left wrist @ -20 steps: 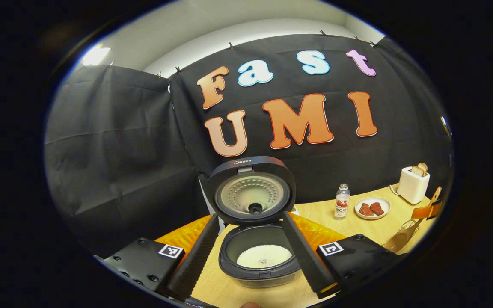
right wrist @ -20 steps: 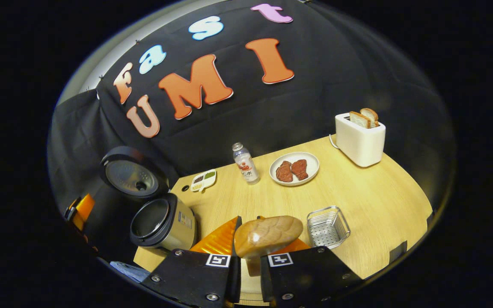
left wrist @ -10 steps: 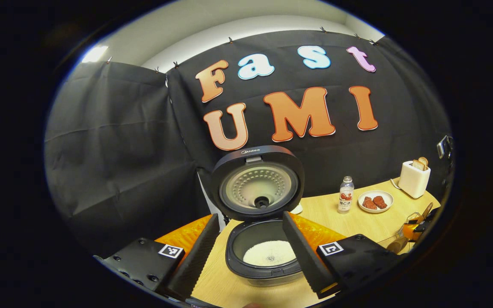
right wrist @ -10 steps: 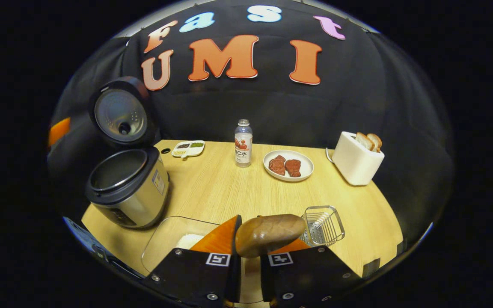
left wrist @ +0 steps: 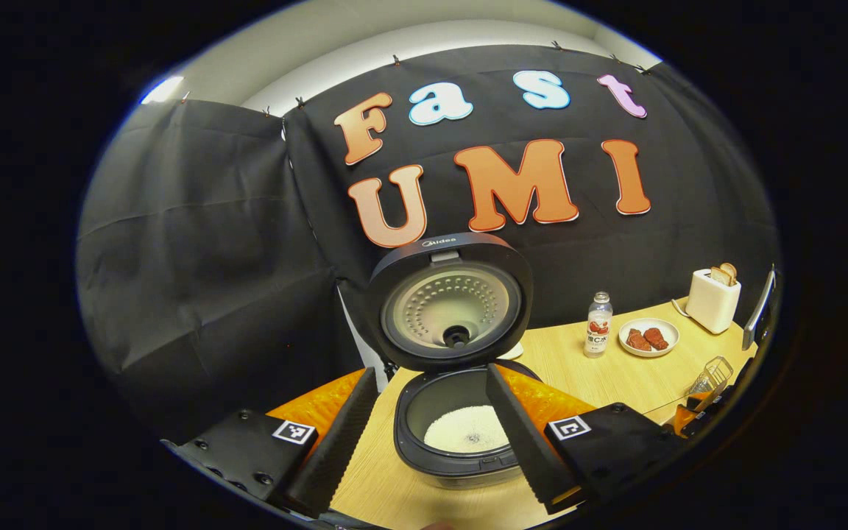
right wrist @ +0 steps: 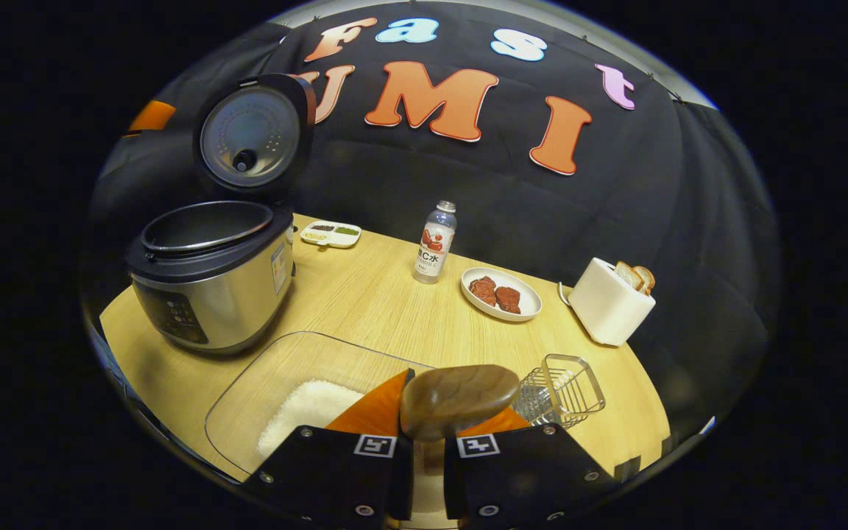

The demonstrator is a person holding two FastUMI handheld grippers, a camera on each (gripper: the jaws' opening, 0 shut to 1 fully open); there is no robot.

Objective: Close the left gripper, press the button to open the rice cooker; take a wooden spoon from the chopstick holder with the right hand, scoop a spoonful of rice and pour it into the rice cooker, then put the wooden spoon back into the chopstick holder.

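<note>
A: Item one, the rice cooker?

B: Rice cooker point(right wrist: 210, 276), at nine o'clock on the table point(right wrist: 387, 309) in the right gripper view. Lid point(right wrist: 251, 136) raised upright behind the pot. In the left gripper view the cooker point(left wrist: 461, 434) sits dead ahead at six o'clock, with a layer of white rice point(left wrist: 466, 439) on the pot's floor.

A: Left gripper?

B: Left gripper point(left wrist: 431, 442), fingers spread wide, one either side of the cooker's rim in the picture, gripping nothing.

A: Right gripper and the spoon?

B: Right gripper point(right wrist: 428, 456), fingers drawn close on the handle of the wooden spoon point(right wrist: 457, 397). The spoon's bowl stands up just above the fingertips at six o'clock.

A: Rice supply?

B: Clear glass dish point(right wrist: 284, 368) at seven o'clock in the right gripper view, holding a heap of white rice point(right wrist: 310, 408), just left of the spoon.

A: Chopstick holder?

B: Wire chopstick holder point(right wrist: 564, 386), at five o'clock, just right of the spoon's bowl.

A: Sundries?

B: Bottle point(right wrist: 435, 243), plate of red meat pieces point(right wrist: 501, 294), white toaster point(right wrist: 604, 309) with two bread slices, and a small divided dish point(right wrist: 330, 233) at the table's far edge.
</note>
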